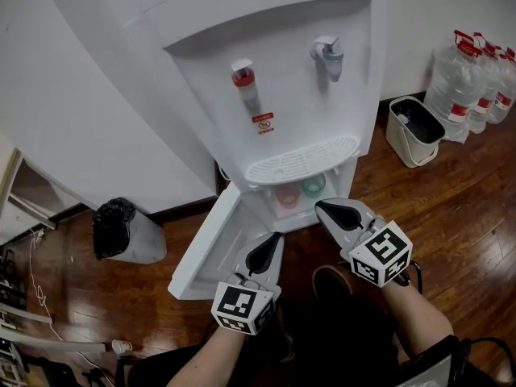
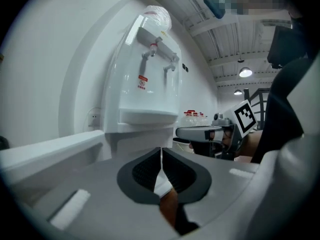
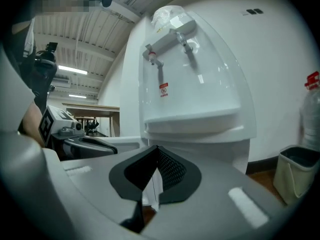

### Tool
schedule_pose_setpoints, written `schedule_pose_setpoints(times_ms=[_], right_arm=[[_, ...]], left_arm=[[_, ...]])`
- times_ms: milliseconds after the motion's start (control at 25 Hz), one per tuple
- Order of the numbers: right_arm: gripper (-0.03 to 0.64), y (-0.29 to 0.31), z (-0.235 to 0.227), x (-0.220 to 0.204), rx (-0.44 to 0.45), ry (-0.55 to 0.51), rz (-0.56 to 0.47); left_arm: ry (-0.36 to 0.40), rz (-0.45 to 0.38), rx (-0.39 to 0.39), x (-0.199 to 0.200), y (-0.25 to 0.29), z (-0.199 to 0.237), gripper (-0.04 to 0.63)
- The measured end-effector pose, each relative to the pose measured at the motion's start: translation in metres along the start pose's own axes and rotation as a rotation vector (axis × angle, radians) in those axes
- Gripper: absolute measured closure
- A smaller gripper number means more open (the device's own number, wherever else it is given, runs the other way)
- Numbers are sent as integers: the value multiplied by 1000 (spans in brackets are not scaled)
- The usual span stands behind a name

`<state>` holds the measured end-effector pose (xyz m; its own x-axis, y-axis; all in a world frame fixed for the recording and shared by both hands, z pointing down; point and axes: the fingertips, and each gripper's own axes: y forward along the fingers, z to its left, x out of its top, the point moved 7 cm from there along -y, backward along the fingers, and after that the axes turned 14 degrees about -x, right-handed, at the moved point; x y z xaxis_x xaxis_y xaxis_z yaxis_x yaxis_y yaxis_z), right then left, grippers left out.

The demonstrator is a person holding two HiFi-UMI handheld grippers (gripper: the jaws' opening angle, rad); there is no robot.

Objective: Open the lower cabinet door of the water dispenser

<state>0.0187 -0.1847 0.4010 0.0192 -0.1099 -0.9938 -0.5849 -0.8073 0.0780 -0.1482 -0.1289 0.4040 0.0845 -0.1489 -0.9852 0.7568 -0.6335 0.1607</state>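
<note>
The white water dispenser [image 1: 282, 95] stands against the wall, with a red tap [image 1: 244, 77] and a blue tap [image 1: 328, 55]. Its lower cabinet door [image 1: 205, 252] hangs swung out to the left, and a pink cup [image 1: 286, 193] and a green cup [image 1: 314, 185] show inside the cabinet. My left gripper [image 1: 276, 237] is shut and empty, just right of the door's free edge. My right gripper [image 1: 320, 205] is shut and empty in front of the cabinet opening. In the left gripper view the jaws [image 2: 161, 151] meet below the dispenser [image 2: 150, 84], with the door [image 2: 50, 151] at left. The right gripper view shows closed jaws [image 3: 157, 149].
A bin with a black bag [image 1: 121, 228] stands left of the dispenser. A white bin [image 1: 414, 127] and several large water bottles [image 1: 476, 79] stand at the right wall. The floor [image 1: 451, 208] is dark wood. A dark shoe [image 1: 330, 280] sits between my arms.
</note>
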Motion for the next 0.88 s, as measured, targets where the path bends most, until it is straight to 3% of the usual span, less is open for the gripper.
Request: schedule_pose_setpoints(times_ms=[880], right_arm=[[611, 58, -13, -128, -51, 31, 152]], left_arm=[[-113, 140, 63, -103, 49, 50, 601]])
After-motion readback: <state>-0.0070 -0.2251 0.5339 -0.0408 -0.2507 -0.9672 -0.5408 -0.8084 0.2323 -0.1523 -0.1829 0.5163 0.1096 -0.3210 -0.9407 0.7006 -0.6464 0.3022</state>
